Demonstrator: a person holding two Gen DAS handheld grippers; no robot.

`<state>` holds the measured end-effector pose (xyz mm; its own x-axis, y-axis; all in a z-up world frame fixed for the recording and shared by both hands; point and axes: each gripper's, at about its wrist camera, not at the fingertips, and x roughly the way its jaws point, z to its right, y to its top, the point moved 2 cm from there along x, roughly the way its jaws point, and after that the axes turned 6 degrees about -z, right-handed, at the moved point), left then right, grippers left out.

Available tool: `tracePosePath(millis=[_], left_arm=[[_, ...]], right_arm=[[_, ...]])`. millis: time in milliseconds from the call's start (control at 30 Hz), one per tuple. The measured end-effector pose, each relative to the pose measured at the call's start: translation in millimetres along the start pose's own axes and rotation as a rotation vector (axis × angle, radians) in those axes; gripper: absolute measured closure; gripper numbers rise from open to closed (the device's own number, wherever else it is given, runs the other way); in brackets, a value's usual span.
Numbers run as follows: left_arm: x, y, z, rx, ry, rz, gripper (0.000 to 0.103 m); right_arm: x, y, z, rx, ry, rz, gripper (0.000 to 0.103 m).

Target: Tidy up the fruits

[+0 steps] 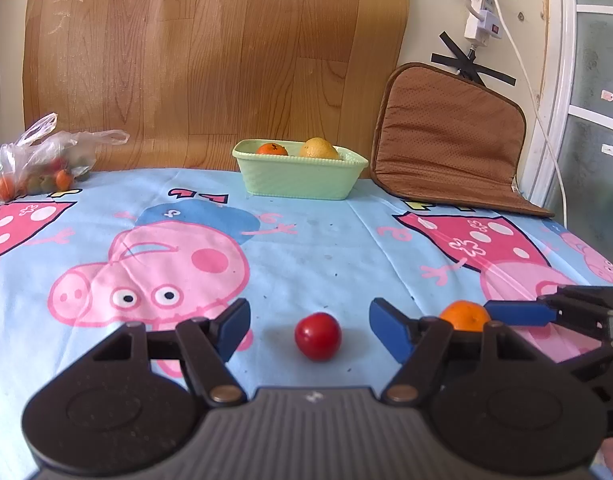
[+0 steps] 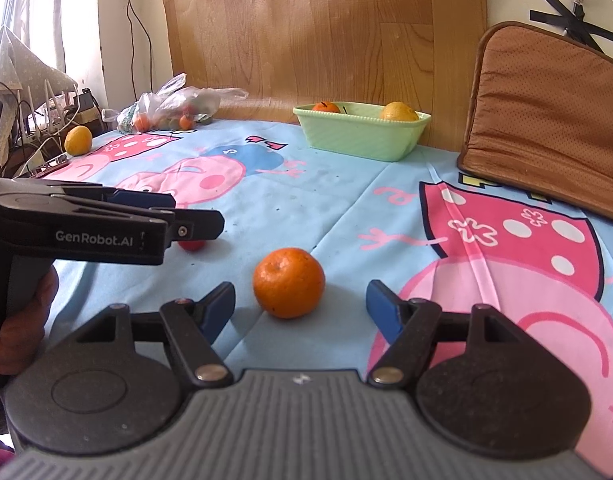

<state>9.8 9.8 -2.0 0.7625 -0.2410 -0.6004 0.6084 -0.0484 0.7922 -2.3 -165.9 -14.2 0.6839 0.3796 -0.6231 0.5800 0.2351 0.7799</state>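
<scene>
1. Fruits to sort: small red fruit (image 1: 317, 336) and orange tangerine (image 2: 289, 282), both loose on the cartoon-pig tablecloth (image 1: 314, 240), near each other, not touching.
2. Left gripper (image 1: 309, 326): jaws spread wide, red fruit sits on the cloth between the blue pads (image 1: 388, 330), no contact with either.
3. Right gripper (image 2: 300, 306): jaws spread, tangerine between the fingertips, closer to the left pad, gaps visible on both sides.
4. Green basket (image 1: 298, 180) at the far edge of the cloth, against the wood-grain board (image 1: 210, 48). Holds a tangerine-like fruit (image 1: 271, 149) and a yellow-orange fruit (image 1: 318, 149).
5. Plastic bag (image 1: 42, 156) with more small fruit at far left; a loose yellow fruit (image 2: 78, 141) lies near it in the right wrist view.
6. Brown cushion (image 1: 446, 136) leans on the wall right of the basket.
</scene>
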Motion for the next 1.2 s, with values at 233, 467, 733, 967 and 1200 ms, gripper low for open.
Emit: tracePosePath(millis=[233,467,733,967,1200], left_arm=[[0.5,0.0,-1.0,-0.004,-0.001,-0.002,0.035],[0.3,-0.1,-2.1,-0.010,-0.002,0.002,0.035],[0.0,-0.7,-1.8,-0.008,-0.004,0.002,0.035],[0.3,-0.7,-0.9,-0.006,-0.003,0.000,0.035],[1.7,0.2,-5.5,-0.022,-0.018,-0.031,0.035]], right_arm=[[-0.1,0.1,0.5,0.003,0.004,0.001,0.028],[0.2,0.1,0.4,0.004,0.007,0.001,0.028],[-0.2,0.3,2.4,0.008,0.012,0.003,0.028],[-0.5,0.0,4.1,0.013,0.018,0.005,0.028],[-1.4,0.5,3.6,0.011,0.018,0.001,0.029]])
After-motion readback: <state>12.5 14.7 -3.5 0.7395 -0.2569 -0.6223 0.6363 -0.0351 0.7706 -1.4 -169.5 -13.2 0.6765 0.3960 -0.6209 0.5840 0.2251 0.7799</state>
